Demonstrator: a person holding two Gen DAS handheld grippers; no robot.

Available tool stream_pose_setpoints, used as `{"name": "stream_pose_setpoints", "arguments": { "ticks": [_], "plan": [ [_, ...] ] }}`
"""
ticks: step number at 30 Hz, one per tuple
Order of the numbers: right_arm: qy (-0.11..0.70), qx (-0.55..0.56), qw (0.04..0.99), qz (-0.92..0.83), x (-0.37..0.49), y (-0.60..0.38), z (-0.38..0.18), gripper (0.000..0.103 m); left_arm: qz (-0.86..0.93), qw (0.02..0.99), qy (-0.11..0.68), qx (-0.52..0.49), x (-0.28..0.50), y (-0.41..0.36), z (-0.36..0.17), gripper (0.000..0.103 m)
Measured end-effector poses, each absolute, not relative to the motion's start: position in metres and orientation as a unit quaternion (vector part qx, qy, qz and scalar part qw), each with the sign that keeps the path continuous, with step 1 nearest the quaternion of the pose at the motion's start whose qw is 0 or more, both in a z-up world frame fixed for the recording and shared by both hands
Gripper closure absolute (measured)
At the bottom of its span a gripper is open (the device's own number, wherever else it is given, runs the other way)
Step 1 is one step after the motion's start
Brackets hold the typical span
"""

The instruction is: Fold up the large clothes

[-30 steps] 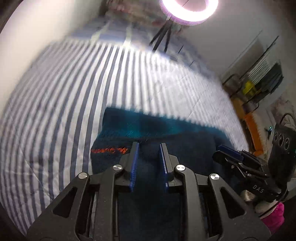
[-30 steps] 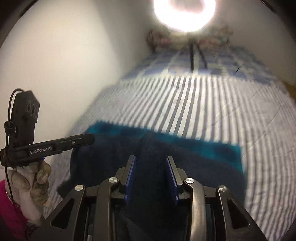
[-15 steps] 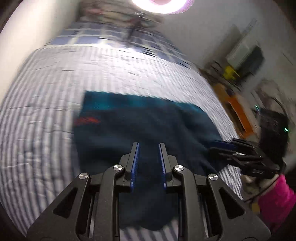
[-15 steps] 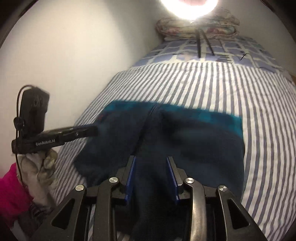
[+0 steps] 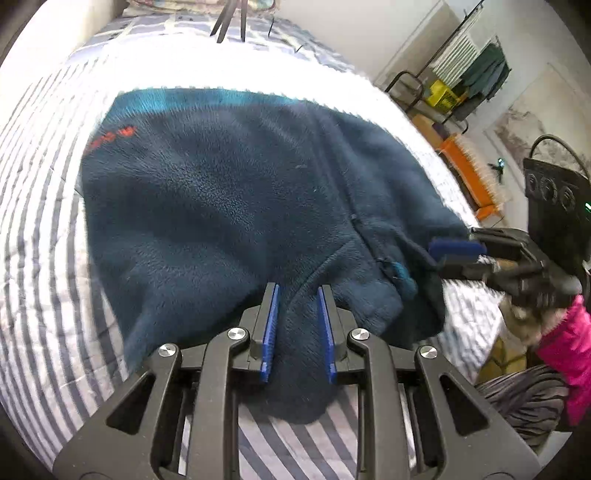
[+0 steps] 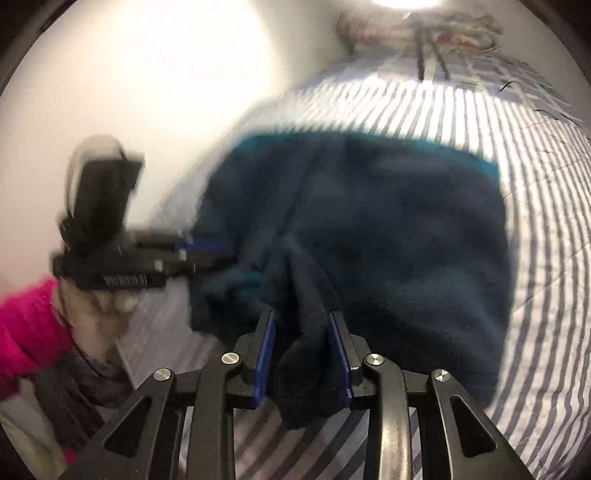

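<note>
You're mid-fold: the left gripper [image 5: 297, 325] and right gripper [image 6: 301, 350] jaws are both pinching the near edge of the fleece [image 5: 229, 192], which is lying on the striped bed [image 5: 40, 236]. Next, I'd guess you're carrying that edge across evenly.

Striped bed [image 5: 44, 236] under fleece garment [image 5: 229, 206]

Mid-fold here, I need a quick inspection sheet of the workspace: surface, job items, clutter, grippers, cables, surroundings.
Surface: bed with a striped sheet.
Job's things: dark blue fleece garment spread on the sheet, teal band along its far edge.
Clutter: folded bedding at the bed's far end.
Grippers: left gripper and right gripper each clamp a bunch of fleece.
Cables: black cable looping at the other gripper's camera.
Surroundings: white wall, clothes rack, orange item beside the bed.
</note>
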State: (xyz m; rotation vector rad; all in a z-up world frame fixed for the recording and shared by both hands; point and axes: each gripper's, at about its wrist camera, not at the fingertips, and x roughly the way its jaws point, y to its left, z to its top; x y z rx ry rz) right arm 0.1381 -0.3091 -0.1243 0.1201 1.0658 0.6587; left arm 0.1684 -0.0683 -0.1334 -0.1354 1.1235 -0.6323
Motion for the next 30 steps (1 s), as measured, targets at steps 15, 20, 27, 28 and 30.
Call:
{"name": "stream_pose_setpoints", "arguments": {
  "ticks": [15,20,27,28,30],
  "plan": [
    [0.534,0.119,0.803,0.238,0.129,-0.387,-0.163,0.075,-0.193,0.792,0.552,-0.175,0.204,0.053,-0.171,0.061],
    [0.492,0.128,0.823,0.253,0.126,-0.416,-0.134,0.044,-0.2,0.808,0.51,-0.218,0.204,0.085,-0.139,0.054],
    [0.458,0.191,0.835,0.237,0.156,-0.44,-0.129,0.002,-0.214,0.745,0.513,-0.37,0.218,0.116,-0.154,0.026],
    [0.466,0.211,0.826,0.238,0.163,-0.443,-0.136,0.002,-0.224,0.733,0.516,-0.383,0.223,0.105,-0.155,0.026],
    [0.478,0.225,0.814,0.241,0.17,-0.443,-0.145,0.002,-0.237,0.72,0.523,-0.39,0.24,0.09,-0.159,0.026]
  ]
}}
